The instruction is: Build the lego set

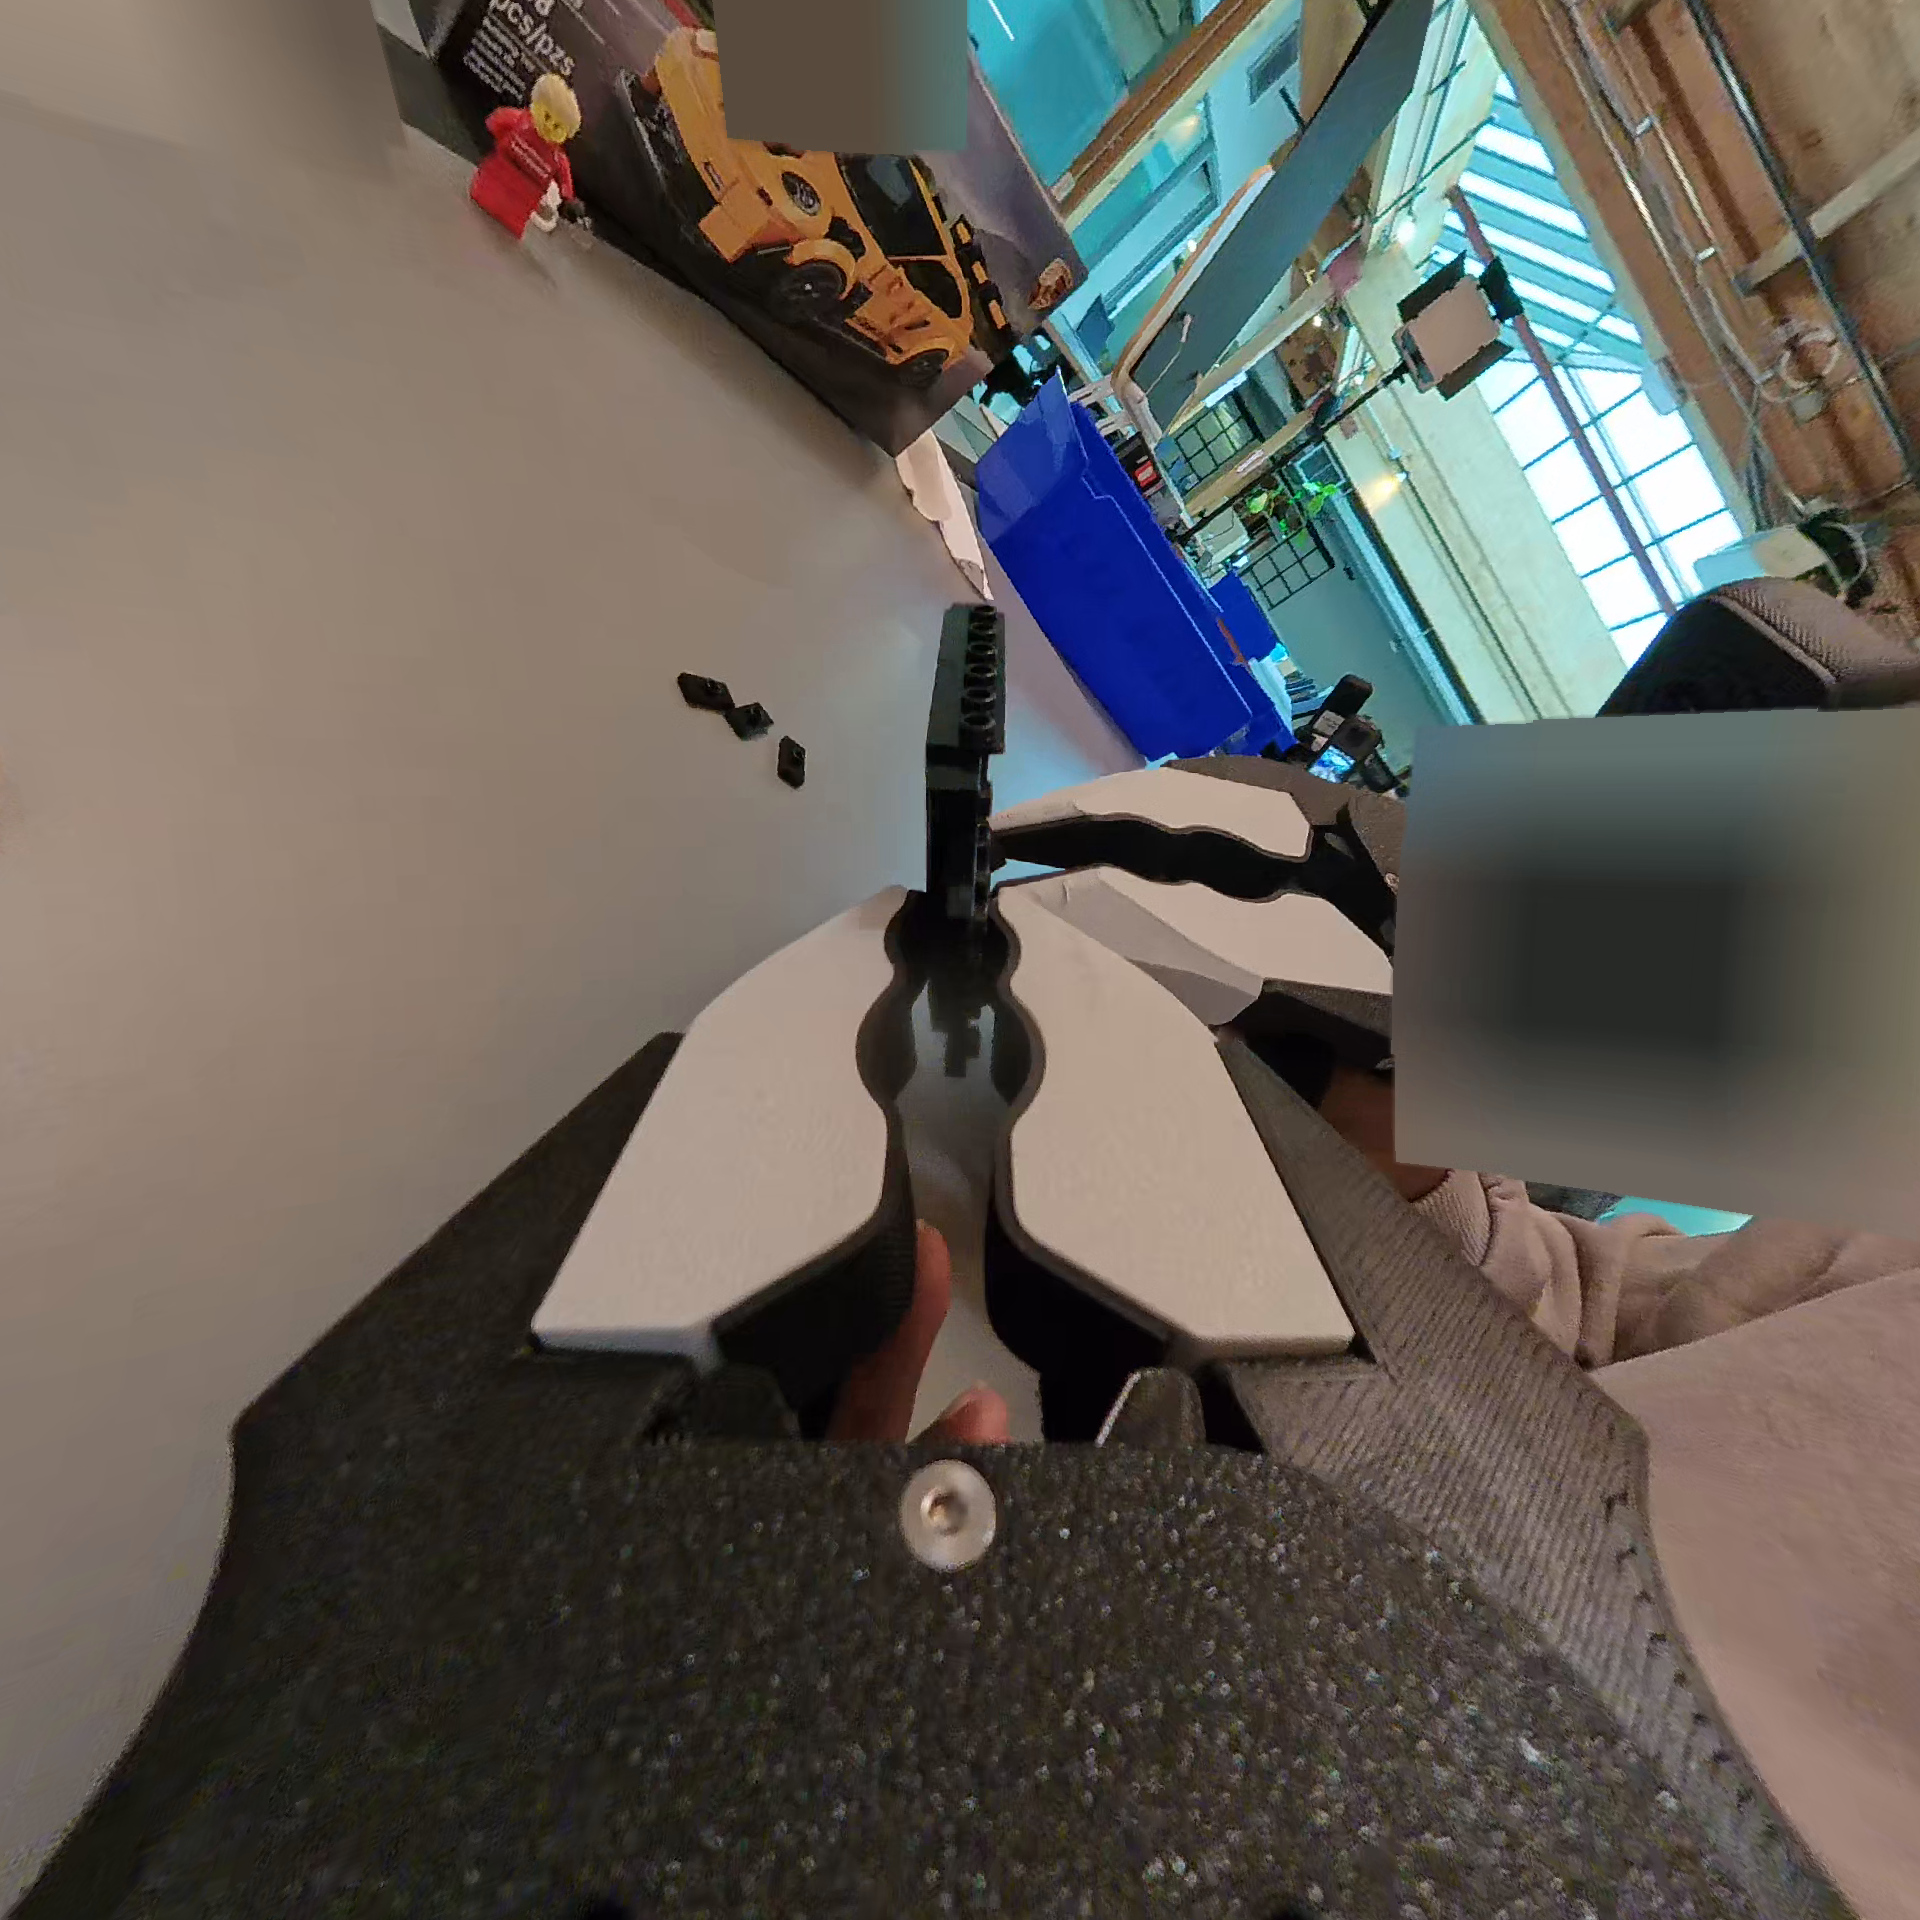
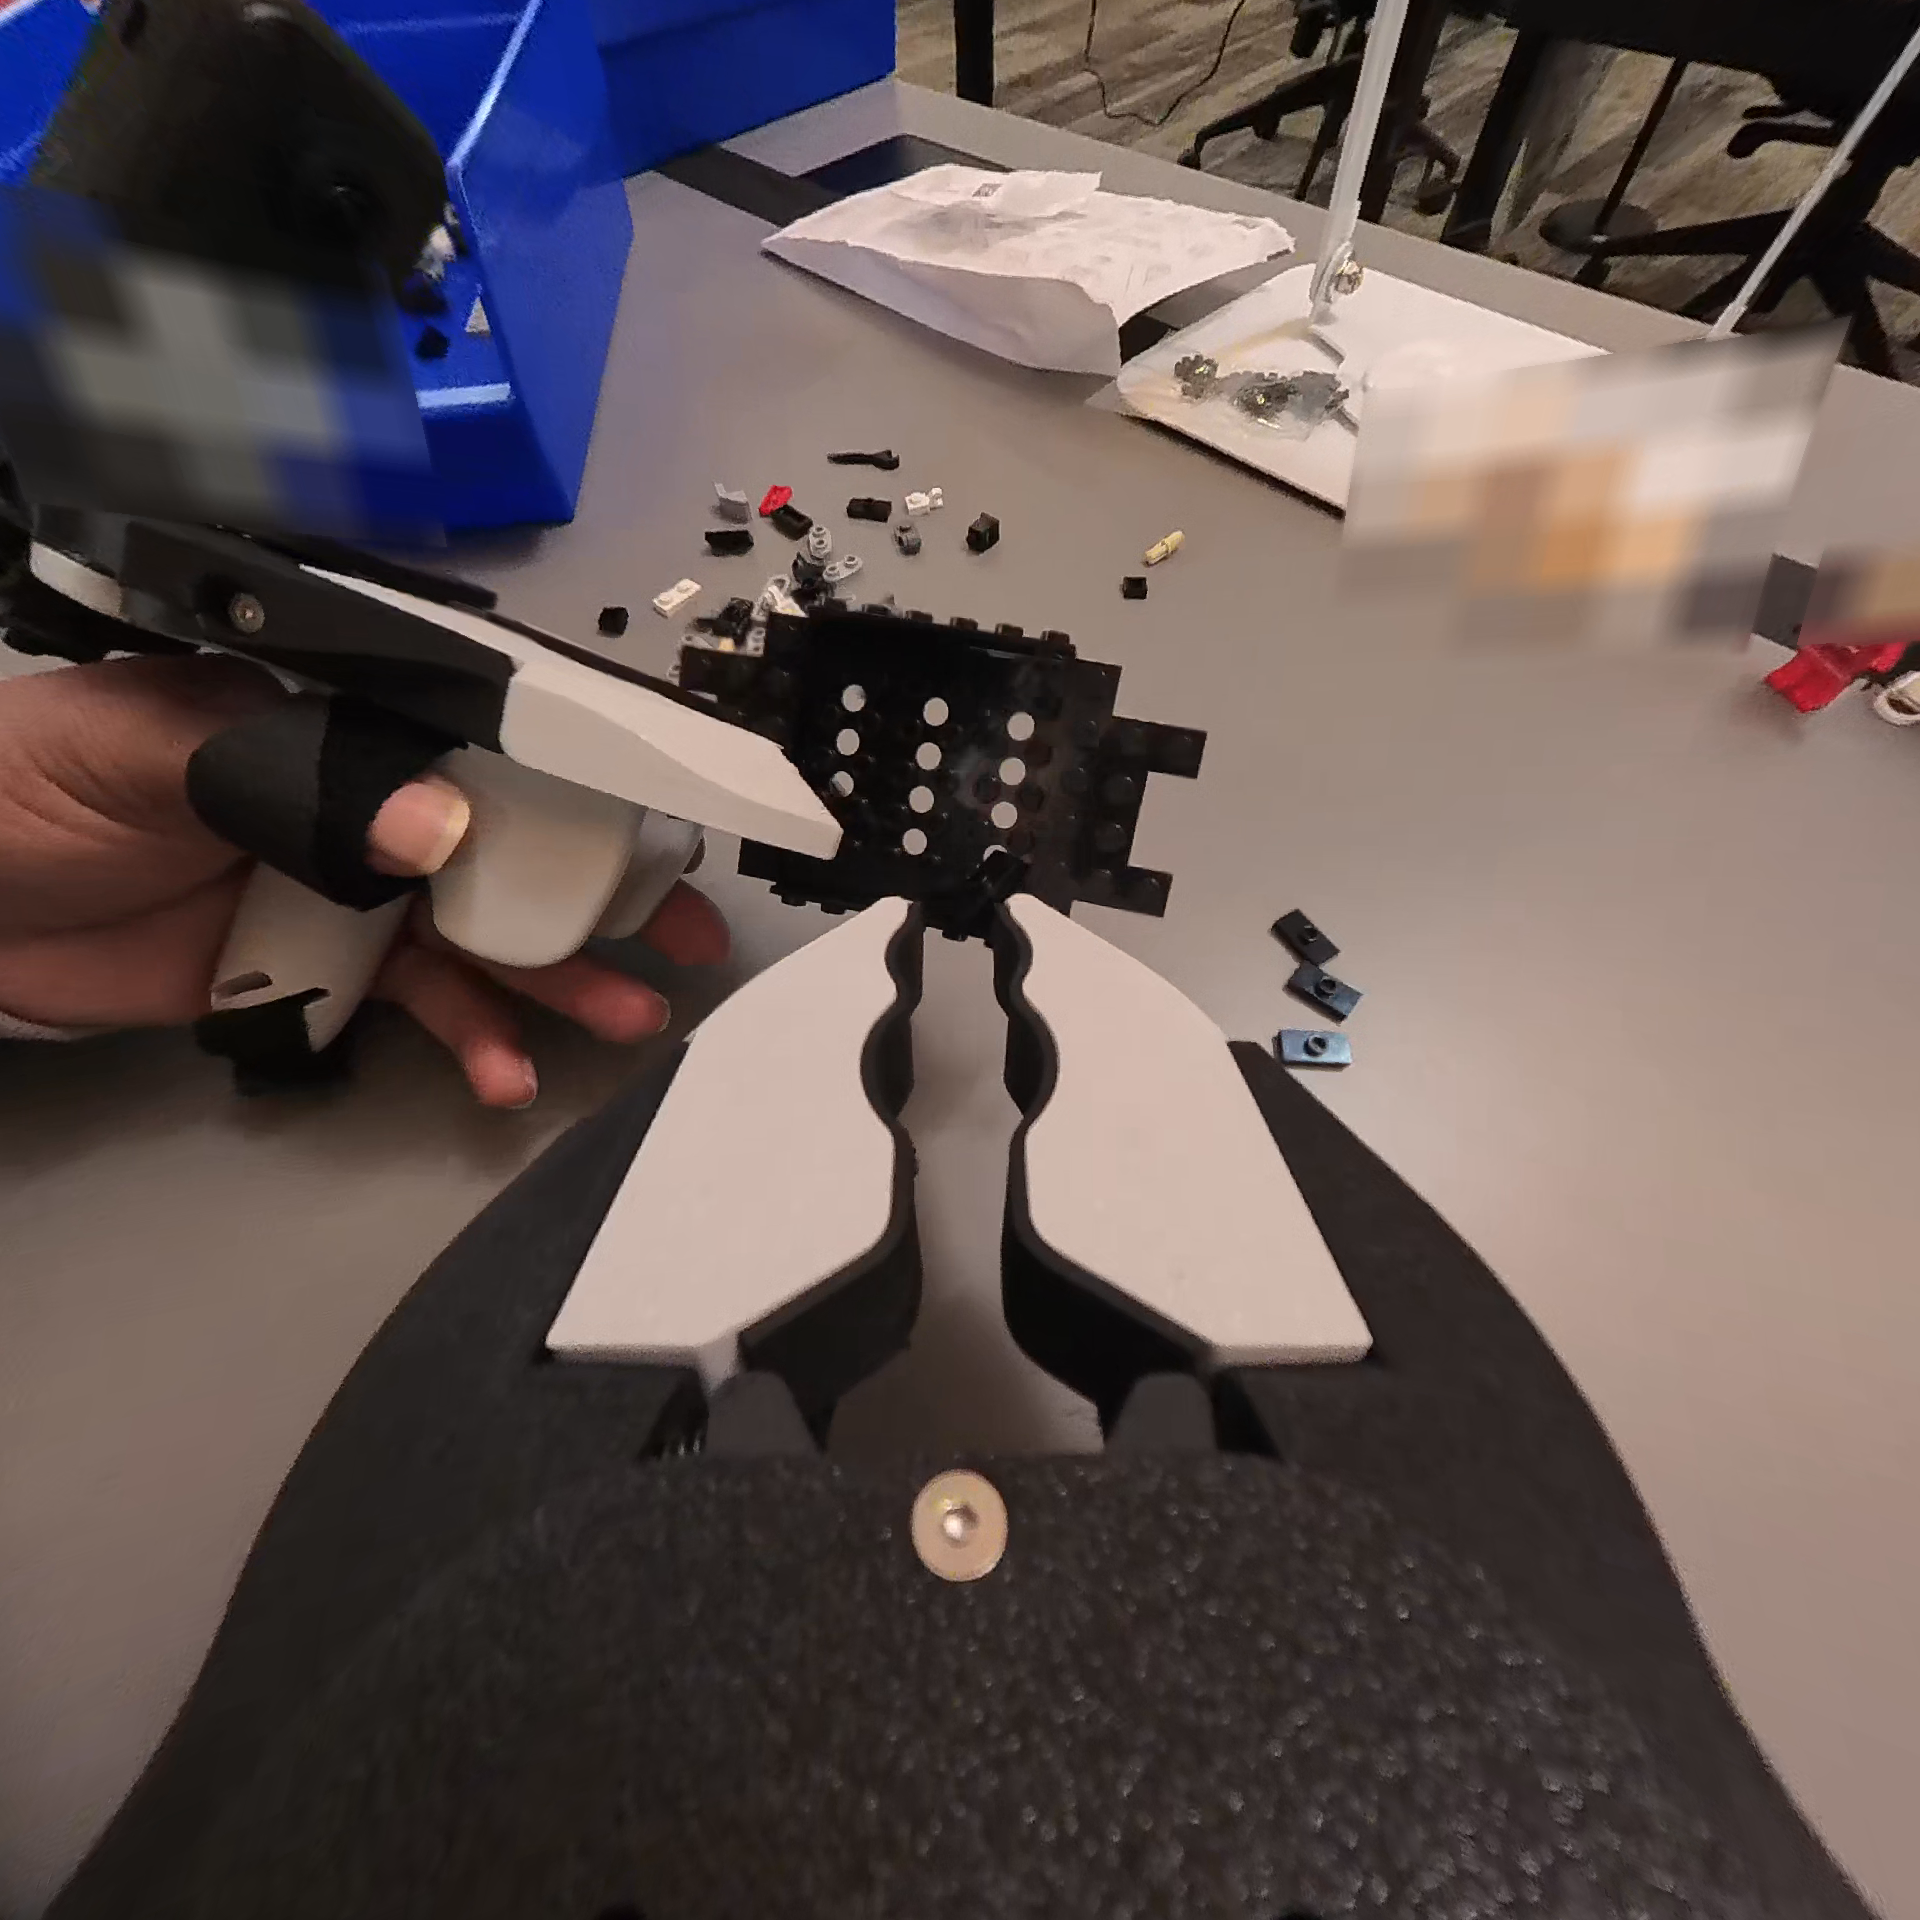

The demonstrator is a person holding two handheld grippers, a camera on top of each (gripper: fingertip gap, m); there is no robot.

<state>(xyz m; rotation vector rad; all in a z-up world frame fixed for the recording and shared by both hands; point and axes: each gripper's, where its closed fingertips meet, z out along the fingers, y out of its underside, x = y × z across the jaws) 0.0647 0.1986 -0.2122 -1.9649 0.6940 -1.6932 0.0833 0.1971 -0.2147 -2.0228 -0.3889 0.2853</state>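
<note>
Only one black chassis plate assembled so far, held up in the air above the grey tabletop. Clamped at its left edge by the jaws of the left gripper. Pinched at its lower edge, between the jaws of the right gripper, a small black piece, seemingly being pressed onto the plate. Beyond the plate, many loose small pieces not yet used. To the right of the plate, three dark flat tiles waiting on the tabletop. Farther behind the plate, opened paper bags and a blue bin. Judged an early stage, most of the building left.
</note>
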